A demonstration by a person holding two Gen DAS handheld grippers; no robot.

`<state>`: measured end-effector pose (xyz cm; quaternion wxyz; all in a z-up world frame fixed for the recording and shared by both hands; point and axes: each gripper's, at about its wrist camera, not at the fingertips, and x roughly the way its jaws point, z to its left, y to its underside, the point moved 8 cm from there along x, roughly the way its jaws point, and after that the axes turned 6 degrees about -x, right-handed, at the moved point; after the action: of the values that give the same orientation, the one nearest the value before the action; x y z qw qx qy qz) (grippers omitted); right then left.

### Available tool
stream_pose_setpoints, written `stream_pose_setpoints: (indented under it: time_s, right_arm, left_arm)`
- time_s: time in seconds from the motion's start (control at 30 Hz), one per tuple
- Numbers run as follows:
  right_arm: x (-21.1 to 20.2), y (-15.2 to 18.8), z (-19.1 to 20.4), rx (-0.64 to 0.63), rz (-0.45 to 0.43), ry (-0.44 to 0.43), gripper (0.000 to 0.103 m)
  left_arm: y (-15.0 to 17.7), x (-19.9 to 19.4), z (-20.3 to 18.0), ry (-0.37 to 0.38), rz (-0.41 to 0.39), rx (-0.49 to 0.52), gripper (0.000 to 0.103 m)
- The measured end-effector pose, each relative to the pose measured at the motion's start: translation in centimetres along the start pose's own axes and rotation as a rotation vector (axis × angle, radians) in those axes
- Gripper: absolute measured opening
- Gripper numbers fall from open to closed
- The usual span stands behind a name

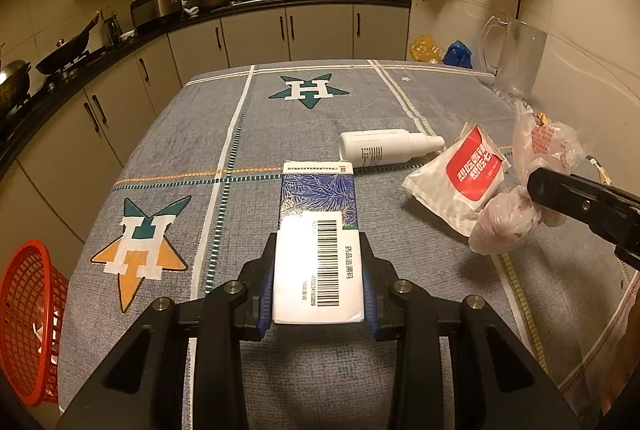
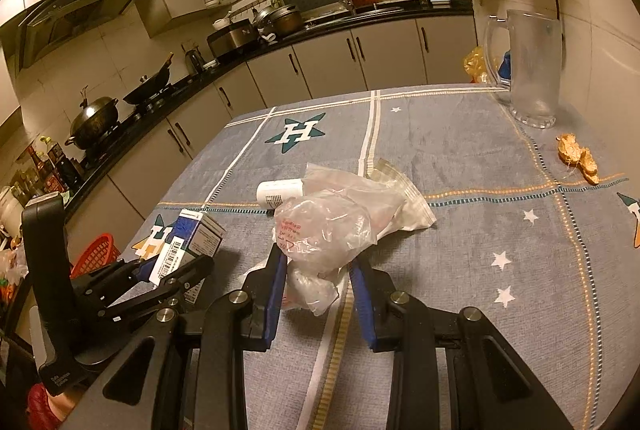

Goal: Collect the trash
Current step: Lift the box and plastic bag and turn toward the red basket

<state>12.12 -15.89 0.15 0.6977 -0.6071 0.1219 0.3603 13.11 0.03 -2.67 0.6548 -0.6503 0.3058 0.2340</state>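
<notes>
In the left wrist view my left gripper (image 1: 319, 244) is shut on a blue and white medicine box (image 1: 318, 262) with a barcode, held just above the grey tablecloth (image 1: 248, 134). My right gripper (image 2: 318, 262) is shut on a crumpled clear plastic bag (image 2: 324, 230). That same bag (image 1: 506, 226) hangs from the right gripper (image 1: 540, 190) at the right edge of the left wrist view. A white bottle (image 1: 384, 148) lies on its side beside a white packet with a red label (image 1: 460, 182). The left gripper (image 2: 176, 270) with the box (image 2: 192, 238) shows at the left.
A red mesh basket (image 1: 28, 322) stands on the floor by the table's left edge. A clear glass pitcher (image 2: 532, 70) stands at the far right corner. Orange scraps (image 2: 578, 158) lie near it. Kitchen counters with pots run along the left and back.
</notes>
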Motion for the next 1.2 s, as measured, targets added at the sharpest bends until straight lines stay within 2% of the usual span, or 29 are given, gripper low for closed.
stream_pose_setpoints:
  time_s: [0.57,0.87,1.2]
  right_arm:
    - [0.2,0.21,0.34,-0.041,0.004,0.042,0.034]
    - [-0.36,0.16,0.46,-0.098,-0.01,0.131,0.034]
    - [-0.31,0.27,0.44,-0.127,-0.009,0.164,0.034]
  left_arm:
    - [-0.06,-0.37,0.23,0.0,-0.008,0.001,0.033]
    - [-0.11,-0.5,0.26,-0.005,-0.01,0.003,0.033]
    - [-0.16,-0.55,0.26,-0.01,-0.015,0.004,0.033]
